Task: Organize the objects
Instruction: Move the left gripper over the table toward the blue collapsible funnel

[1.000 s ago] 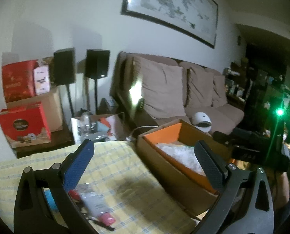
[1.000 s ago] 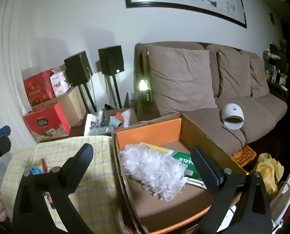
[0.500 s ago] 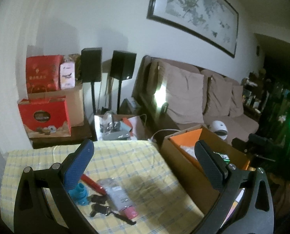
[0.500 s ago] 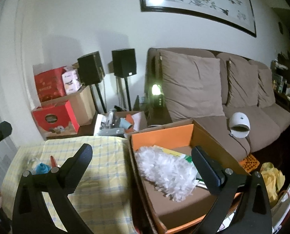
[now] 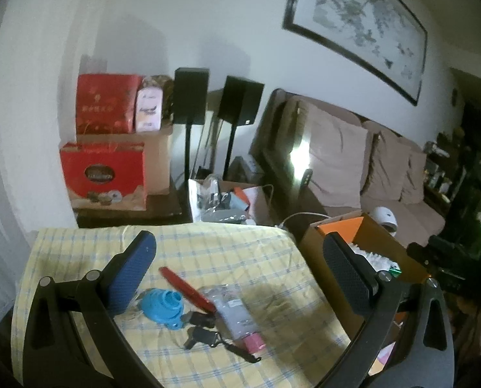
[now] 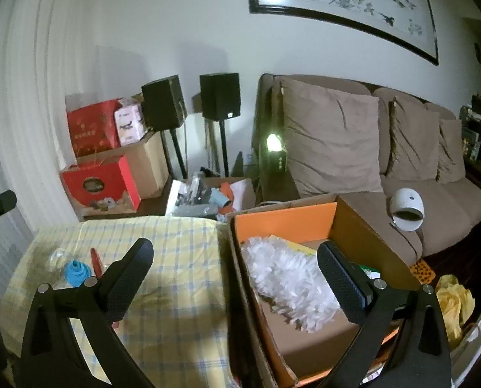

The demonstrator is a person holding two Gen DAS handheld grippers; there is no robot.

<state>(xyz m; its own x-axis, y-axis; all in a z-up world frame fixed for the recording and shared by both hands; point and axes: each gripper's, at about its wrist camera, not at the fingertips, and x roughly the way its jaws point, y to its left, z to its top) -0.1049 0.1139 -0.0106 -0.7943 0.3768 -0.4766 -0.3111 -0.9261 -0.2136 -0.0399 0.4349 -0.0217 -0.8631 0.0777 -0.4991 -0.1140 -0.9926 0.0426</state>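
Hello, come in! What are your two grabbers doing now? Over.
Left gripper jaws open, empty, above small items on the checked cloth. Right gripper open, empty, near cardboard box. Nothing blocking.

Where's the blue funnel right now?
In the left wrist view, the blue funnel lies on the checked cloth, lower left, between the left gripper's blue finger and the red stick.

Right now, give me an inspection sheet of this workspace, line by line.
Surface: yellow checked tablecloth, wrinkled.
Job's things: blue funnel, red tool, keys, pink-capped tube lie on the cloth; cardboard box holds a white duster.
Clutter: open box of odds behind table.
Grippers: left gripper open, empty; right gripper open, empty.
Cables: white cable by the sofa.
Surroundings: sofa, speakers, red boxes.
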